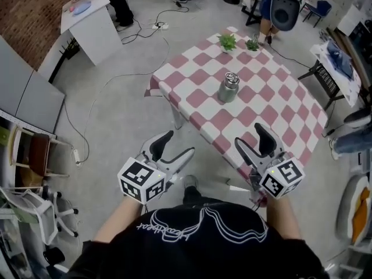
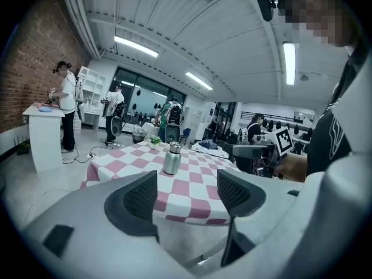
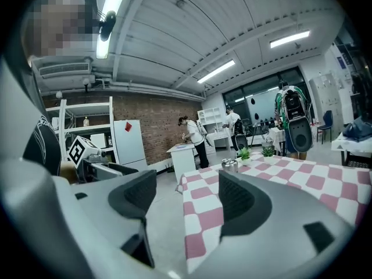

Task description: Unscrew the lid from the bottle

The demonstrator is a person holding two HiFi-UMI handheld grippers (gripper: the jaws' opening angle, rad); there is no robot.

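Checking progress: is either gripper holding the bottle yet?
No, the bottle stands alone on the table; left gripper and right gripper are open, short of it.

Holds the grey two-jaw right gripper [image 3: 183, 199] with jaws wide apart (nothing between the pads), beside the pink-and-white chequered table [image 3: 200, 218]; glimpses a small silver metal bottle [image 3: 230, 165] upright on it.

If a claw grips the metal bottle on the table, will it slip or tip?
The bottle looks like shiny metal: probably rigid and somewhat slippery. It stands upright, taller than wide, so a push near its lid could tip it; then it would likely roll.
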